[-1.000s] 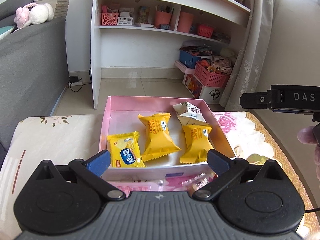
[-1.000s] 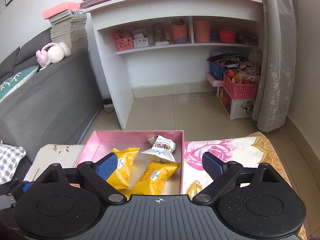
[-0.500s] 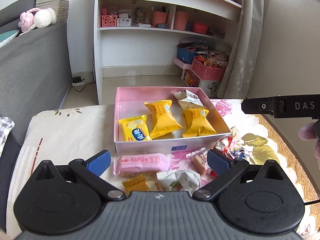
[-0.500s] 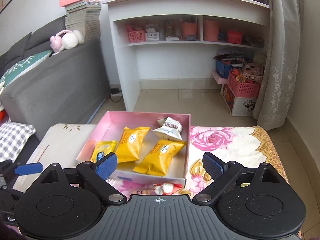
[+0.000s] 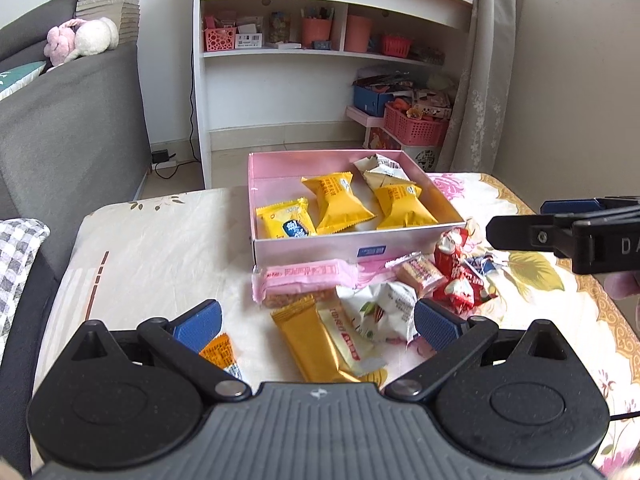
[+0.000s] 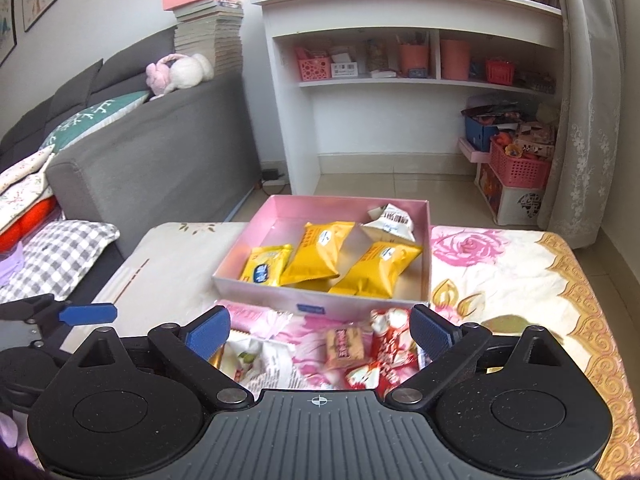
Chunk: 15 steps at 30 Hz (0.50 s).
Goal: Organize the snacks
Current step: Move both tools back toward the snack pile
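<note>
A pink box [image 5: 352, 246] [image 6: 276, 294] on the table holds three yellow snack packs [image 5: 334, 204] and a white pack [image 5: 382, 168]. In front of it lie loose snacks: a pink bar [image 5: 304, 280], a gold bar [image 5: 310, 340], a white pack [image 5: 386, 312] and red candies [image 5: 454, 270] [image 6: 390, 346]. My left gripper [image 5: 316, 322] is open and empty, raised over the loose pile. My right gripper [image 6: 320, 330] is open and empty above the same pile; its arm shows at the right of the left wrist view [image 5: 560, 236].
The table wears a floral cloth [image 6: 500, 272]. A grey sofa [image 6: 140, 160] stands to the left and a white shelf unit [image 6: 400, 80] behind. Pink baskets [image 6: 518, 166] sit on the floor by the curtain.
Both grippers have pulled back and up from the box, bringing the loose snack pile in front of it into view. Both stay open and empty.
</note>
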### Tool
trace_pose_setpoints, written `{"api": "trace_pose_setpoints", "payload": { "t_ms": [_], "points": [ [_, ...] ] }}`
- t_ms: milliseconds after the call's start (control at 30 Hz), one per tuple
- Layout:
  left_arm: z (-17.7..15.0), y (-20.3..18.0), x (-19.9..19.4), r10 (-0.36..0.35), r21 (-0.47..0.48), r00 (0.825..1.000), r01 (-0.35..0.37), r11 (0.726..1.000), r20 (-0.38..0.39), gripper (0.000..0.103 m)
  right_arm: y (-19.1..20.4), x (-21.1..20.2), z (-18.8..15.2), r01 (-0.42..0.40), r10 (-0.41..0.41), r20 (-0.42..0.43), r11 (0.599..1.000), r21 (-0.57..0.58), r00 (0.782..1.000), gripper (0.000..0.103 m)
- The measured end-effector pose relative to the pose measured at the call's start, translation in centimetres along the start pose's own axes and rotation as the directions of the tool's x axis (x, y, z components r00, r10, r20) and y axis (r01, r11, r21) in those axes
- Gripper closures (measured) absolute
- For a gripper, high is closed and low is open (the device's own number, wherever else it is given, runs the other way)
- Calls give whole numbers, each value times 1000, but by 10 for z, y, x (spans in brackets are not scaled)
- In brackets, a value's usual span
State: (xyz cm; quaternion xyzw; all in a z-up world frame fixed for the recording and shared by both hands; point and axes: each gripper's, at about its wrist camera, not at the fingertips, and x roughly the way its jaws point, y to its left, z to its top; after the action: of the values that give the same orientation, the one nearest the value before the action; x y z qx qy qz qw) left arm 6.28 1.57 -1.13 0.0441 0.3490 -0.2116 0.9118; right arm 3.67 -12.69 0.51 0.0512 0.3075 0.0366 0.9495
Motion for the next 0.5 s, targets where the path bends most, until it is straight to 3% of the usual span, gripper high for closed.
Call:
{"api": "trace_pose_setpoints", "payload": {
  "t_ms": [500],
  "points": [
    [-29,18,-4,18,82,1000,-18,996,4,0,5,3,-58,9,-9,8,994,-105,1000,5]
  ]
}}
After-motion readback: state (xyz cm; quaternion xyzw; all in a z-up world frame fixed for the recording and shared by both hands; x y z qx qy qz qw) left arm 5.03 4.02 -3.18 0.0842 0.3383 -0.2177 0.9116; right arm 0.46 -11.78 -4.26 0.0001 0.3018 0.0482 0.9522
